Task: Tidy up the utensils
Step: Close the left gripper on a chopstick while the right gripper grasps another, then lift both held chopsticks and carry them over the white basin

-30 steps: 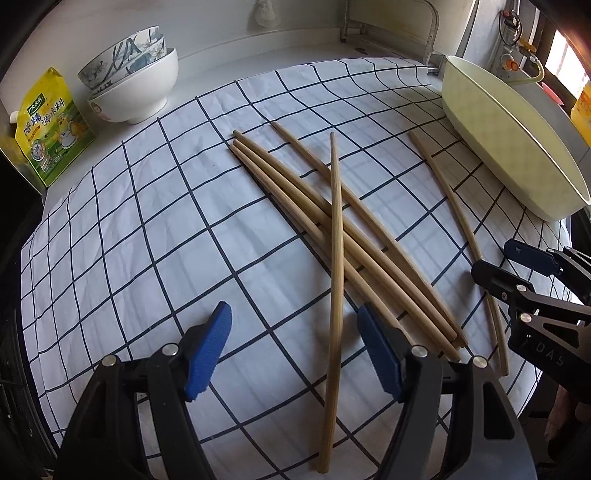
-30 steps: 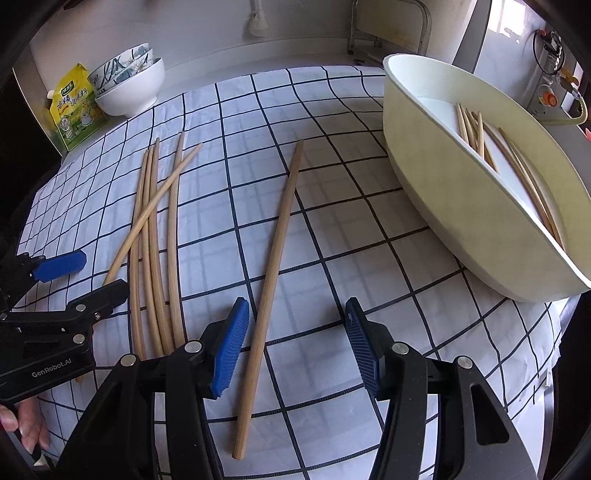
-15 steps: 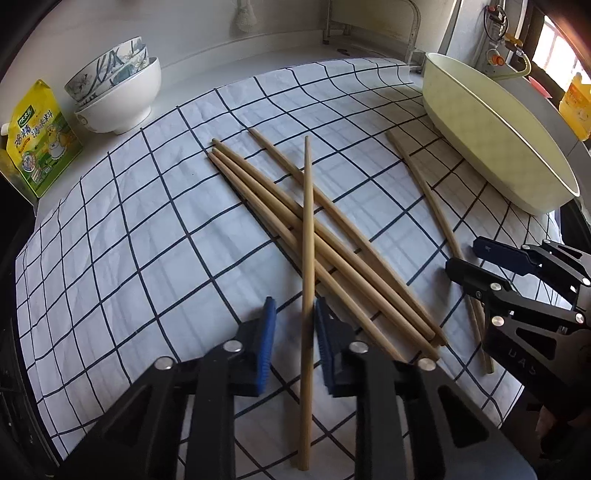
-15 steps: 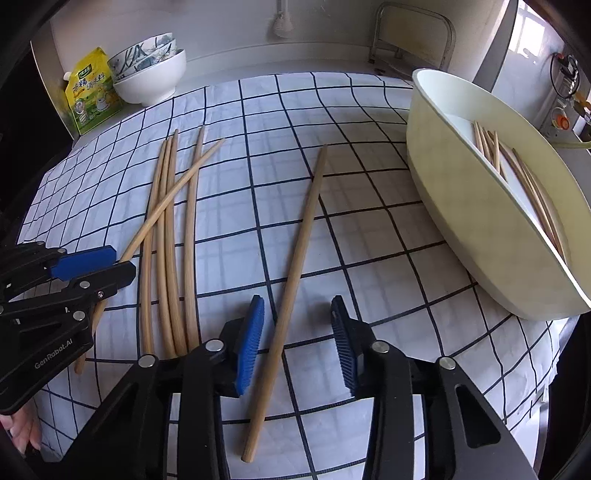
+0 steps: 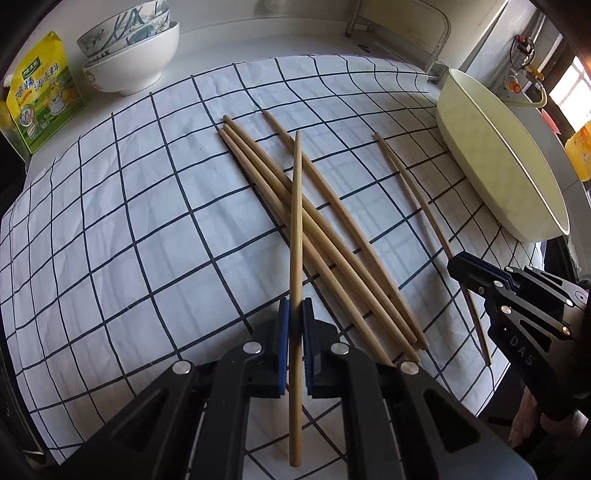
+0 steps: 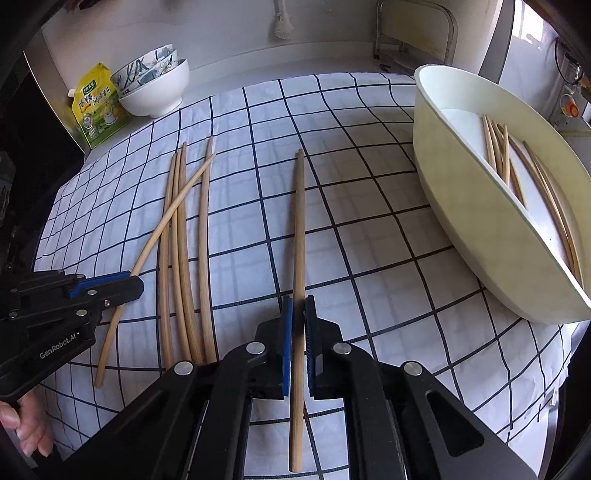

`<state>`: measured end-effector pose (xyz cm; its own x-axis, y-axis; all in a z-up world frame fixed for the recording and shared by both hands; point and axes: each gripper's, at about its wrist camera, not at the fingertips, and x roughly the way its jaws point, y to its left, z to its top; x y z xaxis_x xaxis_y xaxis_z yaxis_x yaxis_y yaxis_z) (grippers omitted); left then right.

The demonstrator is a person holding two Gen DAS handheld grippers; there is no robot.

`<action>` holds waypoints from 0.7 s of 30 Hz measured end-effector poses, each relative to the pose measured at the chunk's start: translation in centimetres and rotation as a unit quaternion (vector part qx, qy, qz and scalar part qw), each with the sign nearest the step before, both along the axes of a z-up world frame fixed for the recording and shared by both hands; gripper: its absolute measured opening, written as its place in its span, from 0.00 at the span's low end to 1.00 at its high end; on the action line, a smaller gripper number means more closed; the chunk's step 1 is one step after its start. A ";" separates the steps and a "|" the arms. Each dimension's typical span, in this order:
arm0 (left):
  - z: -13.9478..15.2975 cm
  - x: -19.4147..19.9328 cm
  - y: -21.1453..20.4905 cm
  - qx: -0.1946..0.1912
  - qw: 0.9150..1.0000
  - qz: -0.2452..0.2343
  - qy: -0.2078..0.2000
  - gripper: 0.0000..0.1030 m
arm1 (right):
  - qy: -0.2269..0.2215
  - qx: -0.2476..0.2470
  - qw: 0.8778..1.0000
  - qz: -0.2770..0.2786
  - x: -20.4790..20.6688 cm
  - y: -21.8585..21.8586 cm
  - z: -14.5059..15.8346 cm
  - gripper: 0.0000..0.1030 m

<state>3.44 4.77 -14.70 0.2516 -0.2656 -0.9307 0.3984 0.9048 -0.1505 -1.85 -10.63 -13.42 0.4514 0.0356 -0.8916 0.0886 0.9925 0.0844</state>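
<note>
Several wooden chopsticks (image 5: 332, 236) lie side by side on a white checked cloth (image 5: 129, 221). One chopstick (image 5: 295, 206) crosses over them, and my left gripper (image 5: 295, 308) is shut on its near part. It also shows at the left of the right wrist view, where the left gripper (image 6: 135, 282) holds that crossing chopstick (image 6: 173, 210). A lone chopstick (image 6: 300, 221) lies apart in the middle of the cloth, and my right gripper (image 6: 298, 306) is shut on it. The cream oval tray (image 6: 476, 229) at the right holds several chopsticks (image 6: 498, 155).
Two stacked bowls (image 5: 129, 55) and a yellow packet (image 5: 40, 99) stand at the back left by the wall. A metal rack (image 6: 413, 33) is at the back right. The cloth's near edge hangs at the counter front. A person's hand (image 6: 22, 432) grips the left handle.
Both grippers stood open astride their chopsticks a second ago. Each has closed its jaws onto its chopstick. The chopsticks on the cloth have not shifted.
</note>
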 end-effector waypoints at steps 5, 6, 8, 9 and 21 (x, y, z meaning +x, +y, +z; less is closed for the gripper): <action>1.2 0.1 0.5 -0.008 1.000 0.015 0.000 0.07 | -0.013 0.008 1.000 0.003 0.0 -0.2 1.3 0.06; 1.6 0.1 0.6 -0.010 1.000 0.018 -0.001 0.07 | -0.016 0.010 1.000 0.005 0.0 -0.2 1.6 0.06; 2.1 0.2 0.6 -0.014 1.000 0.022 -0.003 0.07 | -0.022 0.012 1.000 0.008 0.0 -0.2 2.2 0.06; 2.5 0.1 0.6 -0.016 1.000 0.024 -0.004 0.07 | -0.025 0.014 1.000 0.010 0.0 -0.3 2.5 0.06; 8.1 0.2 -2.0 -0.029 0.998 0.026 -0.046 0.07 | -0.079 0.034 0.996 0.020 -0.1 -2.8 7.6 0.06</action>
<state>3.64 2.79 -6.58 0.3498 -0.3027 -0.8866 0.3648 0.9157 -0.1687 -1.92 -13.44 -5.81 0.5837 0.1136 -0.8040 0.0294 0.9866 0.1608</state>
